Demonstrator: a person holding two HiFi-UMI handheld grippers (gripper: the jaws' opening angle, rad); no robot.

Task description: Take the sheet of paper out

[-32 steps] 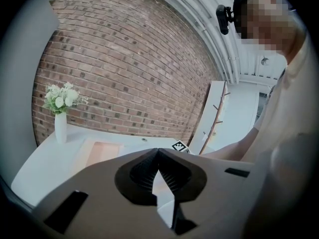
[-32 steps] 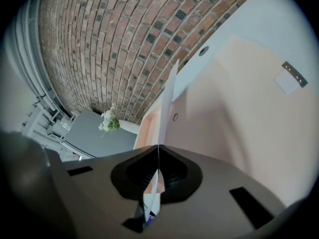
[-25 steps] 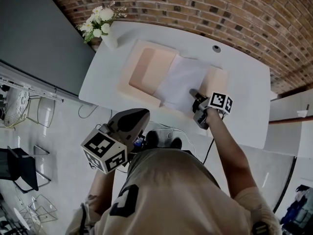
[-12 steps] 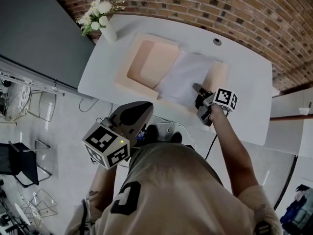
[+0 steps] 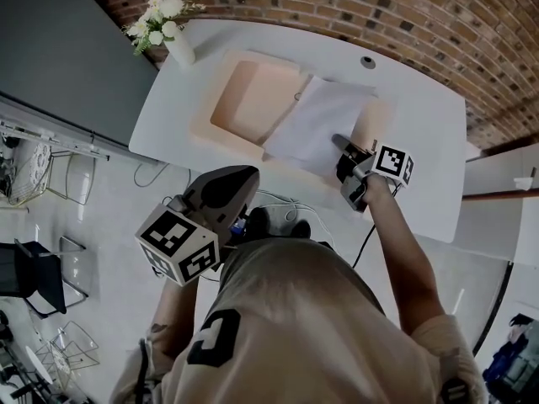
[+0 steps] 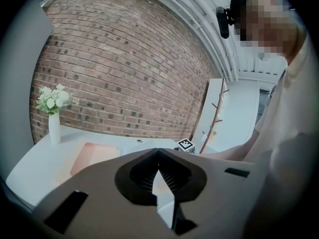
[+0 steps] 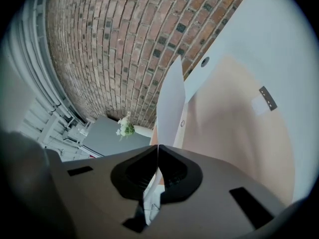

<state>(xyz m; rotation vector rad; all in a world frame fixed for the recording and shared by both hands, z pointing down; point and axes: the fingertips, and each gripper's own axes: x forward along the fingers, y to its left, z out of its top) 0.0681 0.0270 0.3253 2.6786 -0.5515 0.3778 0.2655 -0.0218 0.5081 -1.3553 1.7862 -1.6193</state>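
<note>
Lifted higher than a second ago, the jaws of the right gripper (image 7: 157, 149) pinch one plain white sheet of paper (image 5: 324, 118) by its near edge, over the one open peach folder (image 5: 251, 99) on the white desk (image 5: 425, 141). Jaws of the left gripper (image 6: 158, 151) meet, empty, short of the desk.

Sheet (image 5: 324, 123) near corner hidden inside right tongs (image 5: 338, 140); folder (image 5: 251, 99) partly covered.

White sheet of paper (image 5: 324, 124), partly lifted.
Plain and uncreased, it slants over the open peach folder (image 5: 248, 99), its near edge raised and pinched by the right gripper (image 5: 338, 141).
</note>
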